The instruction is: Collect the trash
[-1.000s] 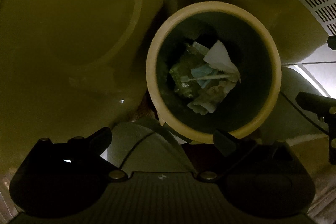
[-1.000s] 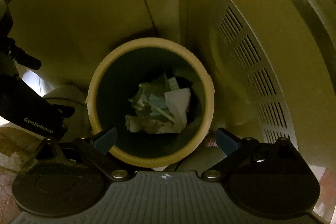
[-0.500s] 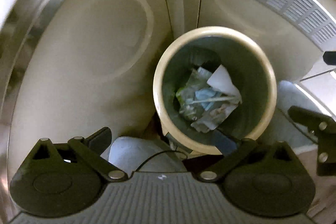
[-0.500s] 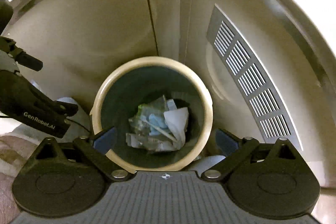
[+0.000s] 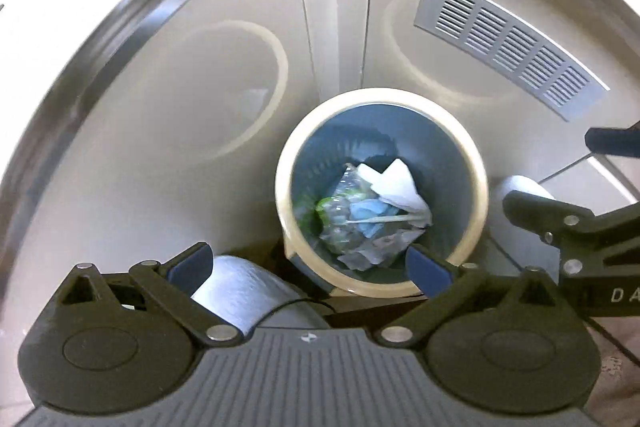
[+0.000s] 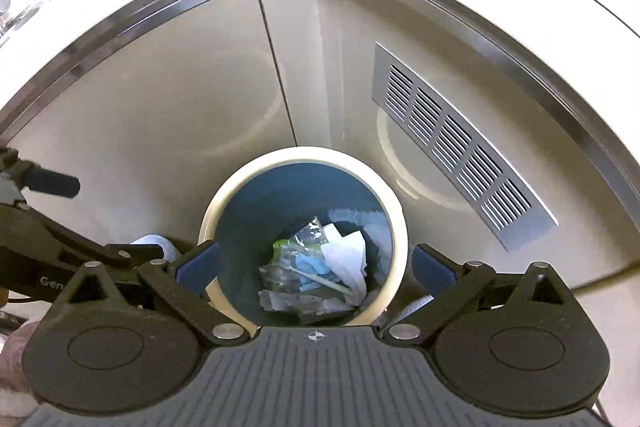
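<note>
A round bin with a cream rim (image 5: 384,97) (image 6: 304,154) and blue inside stands on the floor in a corner of cream cabinets. It holds trash (image 5: 370,213) (image 6: 320,267): crumpled white paper, clear plastic wrap, blue scraps and a thin stick. My left gripper (image 5: 308,267) is open and empty above the bin's near left side. My right gripper (image 6: 316,267) is open and empty above the bin, its fingers either side of the rim. The right gripper also shows at the right edge of the left wrist view (image 5: 568,223), and the left gripper at the left edge of the right wrist view (image 6: 52,251).
Cabinet doors meet in a corner behind the bin. A metal vent grille (image 5: 508,43) (image 6: 456,147) is set in the right door. A pale rounded object (image 5: 240,291) lies on the floor left of the bin, another one (image 5: 520,195) to its right.
Both grippers have risen and drawn back from the bin, which looks smaller and lower in both views. The scene has become much brighter. Both grippers stay open.
</note>
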